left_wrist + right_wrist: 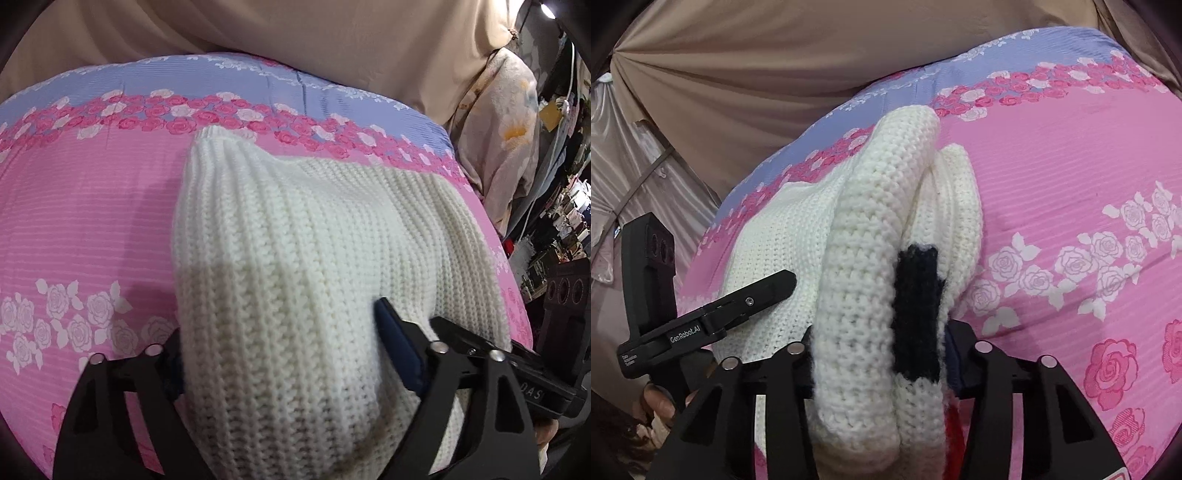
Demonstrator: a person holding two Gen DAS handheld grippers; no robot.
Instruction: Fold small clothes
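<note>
While bunched, sweater (pixel 864 280) fills right claw (pixel 882 354).

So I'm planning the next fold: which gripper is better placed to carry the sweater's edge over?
Probably the right gripper: it pinches a doubled, rolled edge of the white knit sweater lifted off the bedspread. The left gripper grips the broad, flatter body, better suited to anchoring.

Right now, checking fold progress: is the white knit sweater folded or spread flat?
Folded: white knit sweater shows doubled layers, bunched in both grippers.
</note>
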